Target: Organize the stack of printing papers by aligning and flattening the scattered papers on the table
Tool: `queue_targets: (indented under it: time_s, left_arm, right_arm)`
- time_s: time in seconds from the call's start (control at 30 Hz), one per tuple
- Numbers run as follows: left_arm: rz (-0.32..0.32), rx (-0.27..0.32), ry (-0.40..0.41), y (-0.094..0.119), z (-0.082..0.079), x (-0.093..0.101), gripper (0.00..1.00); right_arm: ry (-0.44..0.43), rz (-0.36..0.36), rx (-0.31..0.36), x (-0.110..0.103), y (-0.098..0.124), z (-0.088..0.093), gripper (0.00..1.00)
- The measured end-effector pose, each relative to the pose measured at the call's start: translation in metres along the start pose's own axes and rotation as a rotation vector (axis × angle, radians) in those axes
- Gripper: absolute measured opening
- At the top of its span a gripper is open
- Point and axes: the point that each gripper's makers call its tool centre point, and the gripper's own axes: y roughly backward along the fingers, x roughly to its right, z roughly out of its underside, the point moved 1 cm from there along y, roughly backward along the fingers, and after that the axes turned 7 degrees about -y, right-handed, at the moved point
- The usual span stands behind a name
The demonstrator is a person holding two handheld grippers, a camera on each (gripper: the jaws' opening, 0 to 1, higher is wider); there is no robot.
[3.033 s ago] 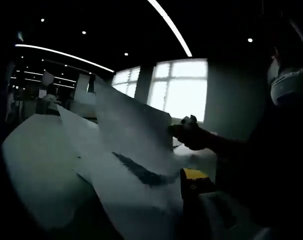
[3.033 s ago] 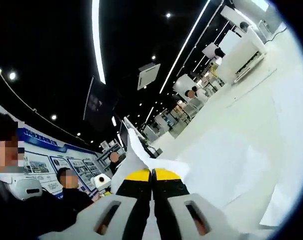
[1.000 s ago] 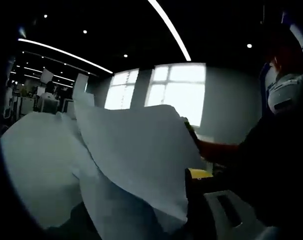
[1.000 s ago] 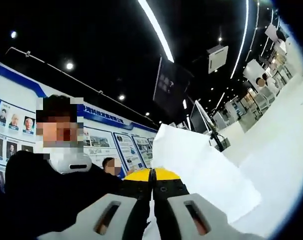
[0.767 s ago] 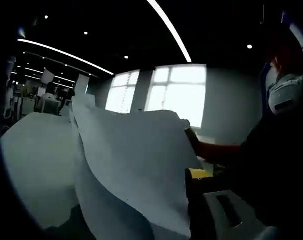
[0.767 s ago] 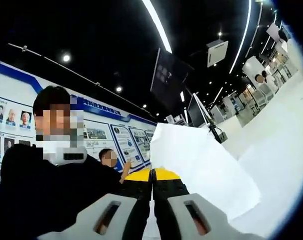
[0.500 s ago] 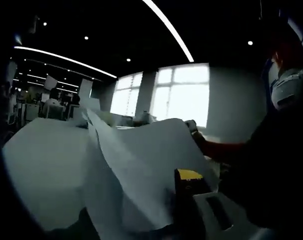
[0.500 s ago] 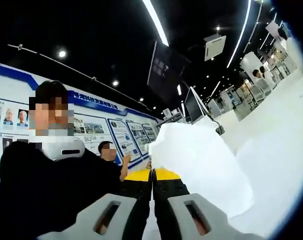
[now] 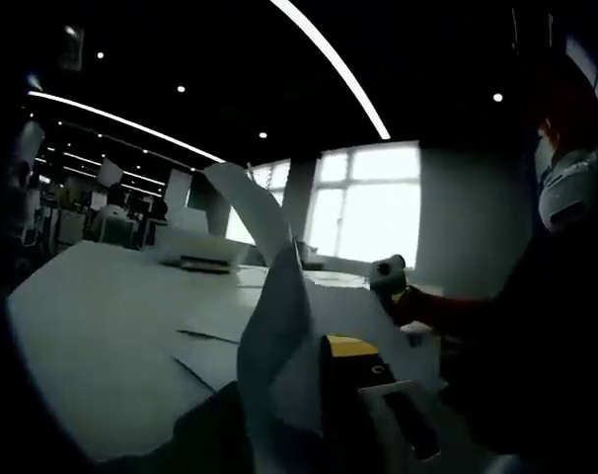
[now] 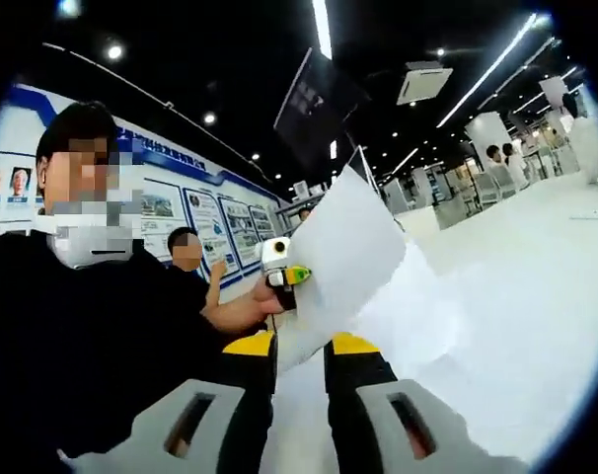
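Fingers of the right gripper (image 10: 299, 348) are standing slightly parted in the right gripper view, a lifted sheet (image 10: 340, 259) passing up through the gap toward 12 o'clock; whether they are touching it is hard to judge, so a loose hold or a release is my reading. At about 10 o'clock from those tips the left gripper (image 10: 282, 276) is meeting the sheet's edge in the person's hand (image 10: 242, 311).

In the left gripper view only one yellow-tipped finger (image 9: 350, 348) is showing at 6 o'clock, the rest lying behind a curled sheet (image 9: 269, 296), so I cannot tell how far that gripper is opened or what it is gripping. The right gripper (image 9: 390, 279) is appearing at 3 o'clock.

Other papers (image 9: 220, 331) are lying skewed and overlapping on the white table (image 9: 92, 316), toward 9 o'clock. Judging from that, the work is sitting early to midway: the raised sheet needs laying down, and squaring and pressing flat are remaining.
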Motion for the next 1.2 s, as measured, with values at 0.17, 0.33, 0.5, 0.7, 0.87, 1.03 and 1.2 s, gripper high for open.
queue_targets:
  time_s: [0.17, 0.33, 0.5, 0.7, 0.87, 1.03, 1.2]
  left_arm:
    - [0.059, -0.018, -0.054, 0.001, -0.008, 0.005, 0.05]
    - [0.113, -0.047, -0.119, -0.004, -0.021, 0.004, 0.05]
    - [0.19, -0.08, -0.173, -0.011, -0.031, 0.01, 0.05]
    - [0.277, -0.126, -0.227, -0.025, -0.044, 0.022, 0.05]
    - [0.355, -0.162, -0.256, -0.038, -0.048, 0.034, 0.05]
    - [0.404, -0.199, -0.268, -0.047, -0.044, 0.04, 0.05]
    - [0.367, -0.175, -0.24, -0.048, -0.045, 0.031, 0.06]
  right_arm:
    - [0.085, 0.217, 0.044, 0.038, 0.036, -0.024, 0.27]
    - [0.268, 0.234, 0.061, 0.032, 0.031, -0.071, 0.4]
    - [0.34, 0.198, 0.016, 0.025, 0.012, -0.09, 0.43]
    - [0.353, 0.142, -0.016, 0.017, -0.013, -0.086, 0.51]
    - [0.349, 0.079, -0.041, 0.009, -0.032, -0.076, 0.56]
    - [0.314, -0.001, -0.086, -0.003, -0.042, -0.066, 0.33]
    - [0.283, -0.082, -0.073, -0.018, -0.042, -0.065, 0.0]
